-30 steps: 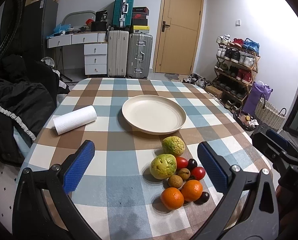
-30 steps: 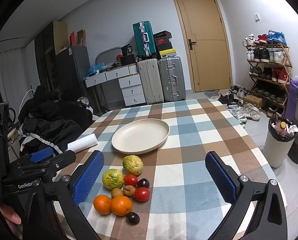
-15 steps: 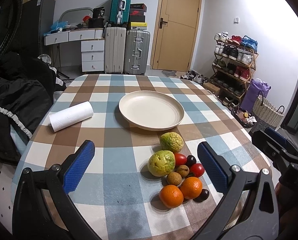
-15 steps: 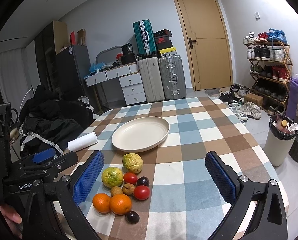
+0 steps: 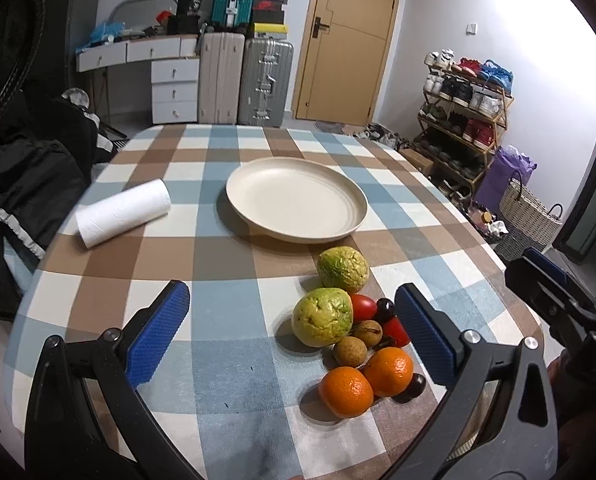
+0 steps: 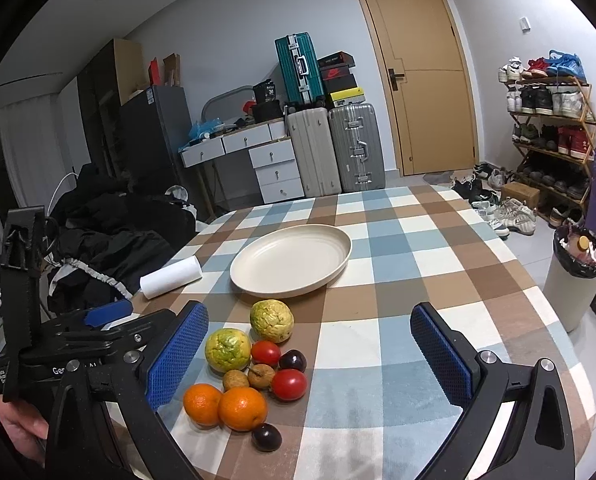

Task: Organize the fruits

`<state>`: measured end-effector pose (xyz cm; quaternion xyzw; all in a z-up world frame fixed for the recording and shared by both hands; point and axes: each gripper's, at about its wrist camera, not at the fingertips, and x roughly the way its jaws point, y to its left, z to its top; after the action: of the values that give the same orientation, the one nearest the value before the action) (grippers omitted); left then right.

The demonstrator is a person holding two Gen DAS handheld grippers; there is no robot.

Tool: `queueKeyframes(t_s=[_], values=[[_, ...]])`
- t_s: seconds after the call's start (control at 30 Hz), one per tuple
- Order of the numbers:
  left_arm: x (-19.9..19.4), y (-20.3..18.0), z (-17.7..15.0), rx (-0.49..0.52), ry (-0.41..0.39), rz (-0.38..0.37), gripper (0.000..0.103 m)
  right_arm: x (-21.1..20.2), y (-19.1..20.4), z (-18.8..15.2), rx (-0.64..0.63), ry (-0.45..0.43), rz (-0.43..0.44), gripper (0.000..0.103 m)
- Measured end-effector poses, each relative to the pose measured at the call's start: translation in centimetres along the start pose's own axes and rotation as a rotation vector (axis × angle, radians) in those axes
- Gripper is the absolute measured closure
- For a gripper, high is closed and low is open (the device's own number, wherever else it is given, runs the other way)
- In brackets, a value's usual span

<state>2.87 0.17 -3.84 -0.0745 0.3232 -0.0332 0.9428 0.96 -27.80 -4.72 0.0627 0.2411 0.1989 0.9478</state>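
Note:
A pile of fruit lies on the checked tablecloth in front of an empty cream plate (image 5: 296, 198) (image 6: 292, 258). Two green guavas (image 5: 322, 317) (image 6: 228, 349), two oranges (image 5: 346, 391) (image 6: 242, 408), red tomatoes (image 6: 289, 385), small brown longans (image 6: 261, 376) and dark plums (image 6: 266, 437) touch one another. My left gripper (image 5: 292, 330) hovers open just above and in front of the pile, nothing between its blue pads. My right gripper (image 6: 309, 354) is open too, over the pile's right side. The left gripper also shows in the right wrist view at lower left.
A white paper towel roll (image 5: 124, 213) lies left of the plate. Dark clothing (image 5: 22, 184) is heaped off the table's left edge. A lined bin (image 6: 577, 280) stands right of the table. Suitcases, drawers, a door and a shoe rack line the back.
Both grippers have drifted forward and slightly lower toward the fruit pile, which now looks larger. Both stay open. No fruit has moved.

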Motion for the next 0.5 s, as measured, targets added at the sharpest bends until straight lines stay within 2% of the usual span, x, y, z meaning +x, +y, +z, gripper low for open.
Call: queueKeyframes(t_s=[0.5], values=[[7.3, 2.3, 0.0, -0.071, 0.171, -0.179, 0.001, 4.6, -1.4, -0.6, 0.024, 0.059, 0.018, 0.0]])
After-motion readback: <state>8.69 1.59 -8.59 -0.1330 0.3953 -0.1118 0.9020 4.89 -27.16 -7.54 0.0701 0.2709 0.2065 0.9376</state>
